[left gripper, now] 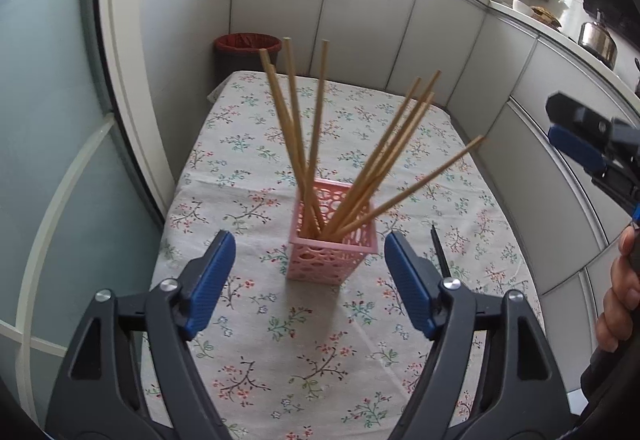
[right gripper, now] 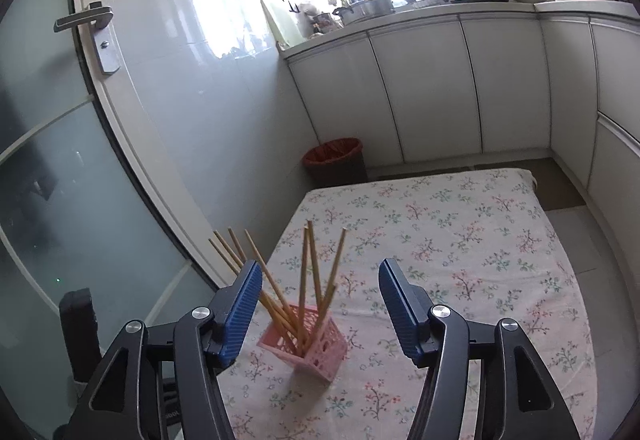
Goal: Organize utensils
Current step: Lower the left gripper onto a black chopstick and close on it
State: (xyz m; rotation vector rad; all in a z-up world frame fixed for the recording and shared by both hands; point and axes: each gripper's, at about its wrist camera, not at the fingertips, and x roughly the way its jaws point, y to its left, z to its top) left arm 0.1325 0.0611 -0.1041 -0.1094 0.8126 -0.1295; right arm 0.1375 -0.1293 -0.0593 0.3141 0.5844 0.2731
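Kitchen; table (left gripper: pixel 248 352) under floral cloth, white cabinets (left gripper: pixel 360 19) behind. Both grippers, left (left gripper: pixel 310 282) and right (right gripper: pixel 320 310), gaped wide, empty. Pink holder (left gripper: pixel 332 256) with chopsticks (left gripper: pixel 316 127) stood just ahead, between the jaws.

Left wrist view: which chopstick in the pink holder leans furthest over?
The lone chopstick pointing right, toward the right gripper. It tilts lowest, apart from the other chopsticks in the pink holder.
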